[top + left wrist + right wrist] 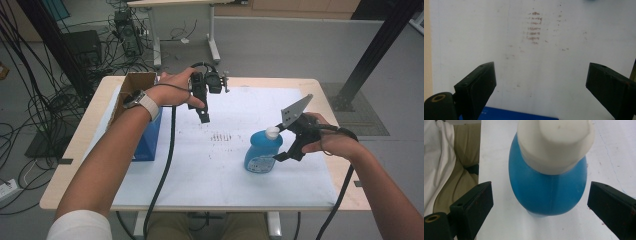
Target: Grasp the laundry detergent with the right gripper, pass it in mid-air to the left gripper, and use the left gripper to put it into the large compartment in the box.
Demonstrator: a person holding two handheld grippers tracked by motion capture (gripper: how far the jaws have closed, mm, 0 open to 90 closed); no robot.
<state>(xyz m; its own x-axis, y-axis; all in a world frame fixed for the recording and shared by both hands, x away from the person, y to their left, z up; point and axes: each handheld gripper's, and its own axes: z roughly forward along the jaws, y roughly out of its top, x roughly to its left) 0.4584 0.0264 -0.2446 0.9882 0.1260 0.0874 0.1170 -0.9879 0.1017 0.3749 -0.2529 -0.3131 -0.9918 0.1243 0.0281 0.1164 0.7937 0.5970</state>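
A blue bottle (261, 152) with a white cap (272, 132) stands upright on the white sheet (210, 170), right of the middle. My right gripper (286, 150) hovers just to its right, jaws open and tilted down toward it. In the right gripper view the bottle (547, 192) and its cap (555, 142) sit between the wide-apart jaws, with the pads clear of it. My left gripper (204, 118) hangs above the far middle of the sheet, open and empty. Its own view looks down on the stained sheet (536, 62).
A blue box (149, 135) stands at the left of the table beside an open cardboard box (131, 85). Brown smudges (220, 136) mark the sheet's middle. Black cables trail from both grippers over the table's near edge. Desk legs and cables crowd the floor beyond.
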